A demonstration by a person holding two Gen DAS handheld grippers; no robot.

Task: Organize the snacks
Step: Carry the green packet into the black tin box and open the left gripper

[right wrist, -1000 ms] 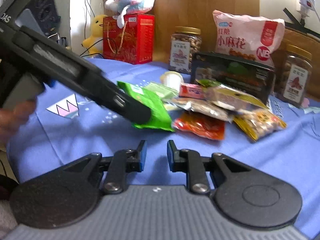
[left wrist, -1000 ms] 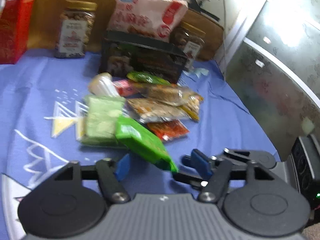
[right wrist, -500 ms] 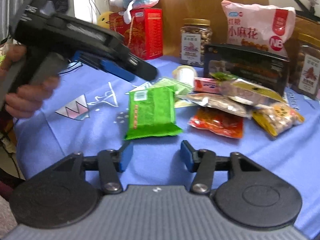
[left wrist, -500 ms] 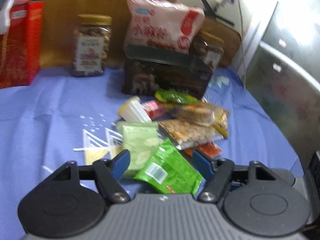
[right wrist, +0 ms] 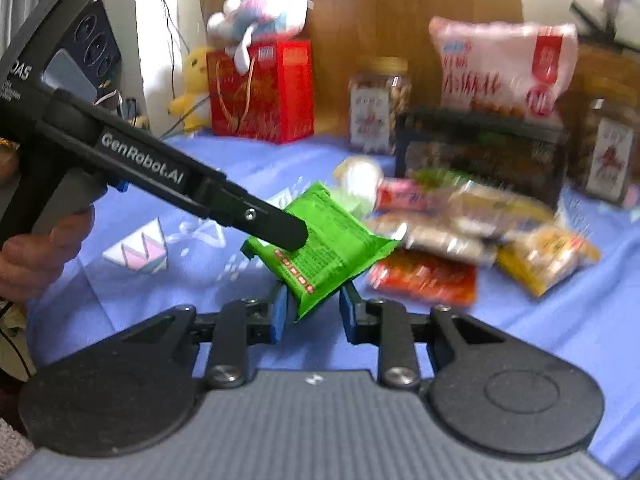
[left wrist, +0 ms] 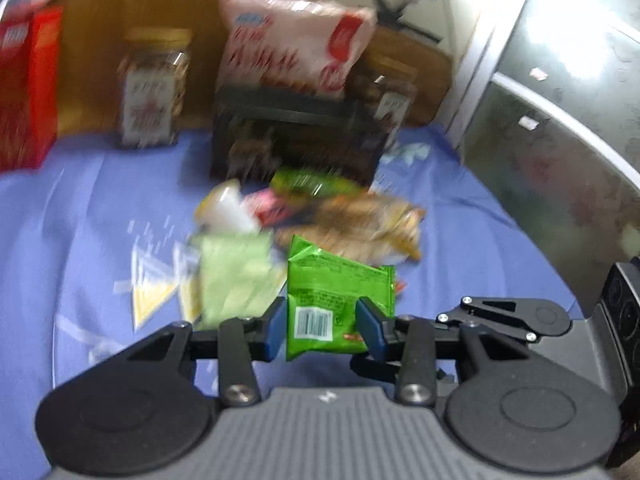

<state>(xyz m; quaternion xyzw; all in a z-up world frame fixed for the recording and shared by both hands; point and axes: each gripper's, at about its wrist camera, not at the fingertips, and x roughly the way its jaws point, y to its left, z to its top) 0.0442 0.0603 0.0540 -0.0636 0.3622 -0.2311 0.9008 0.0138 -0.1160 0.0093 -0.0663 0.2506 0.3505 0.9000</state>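
A green snack packet [left wrist: 336,280] [right wrist: 332,248] hangs tilted above the blue cloth [right wrist: 560,320], off the pile of small snack bags [right wrist: 440,236]. My left gripper [left wrist: 323,328] is closing, its blue pads pinching the packet's barcode end. In the right wrist view one left finger [right wrist: 280,230] lies across the packet's top. My right gripper [right wrist: 312,314] is also closing, and the packet's lower corner sits between its pads, which meet its edges. A hand [right wrist: 36,248] holds the left gripper's handle.
Behind the pile stands a black box [right wrist: 480,152] with a pink bag [right wrist: 504,64] on it, a nut jar [right wrist: 378,104] on each side, and a red box [right wrist: 264,92] with a plush toy at the back left. A grey cabinet [left wrist: 560,128] borders the table's right side.
The left jaws narrowed around the green packet and raised it off the cloth, tilted. The right jaws widened, then narrowed around the packet's lower corner.
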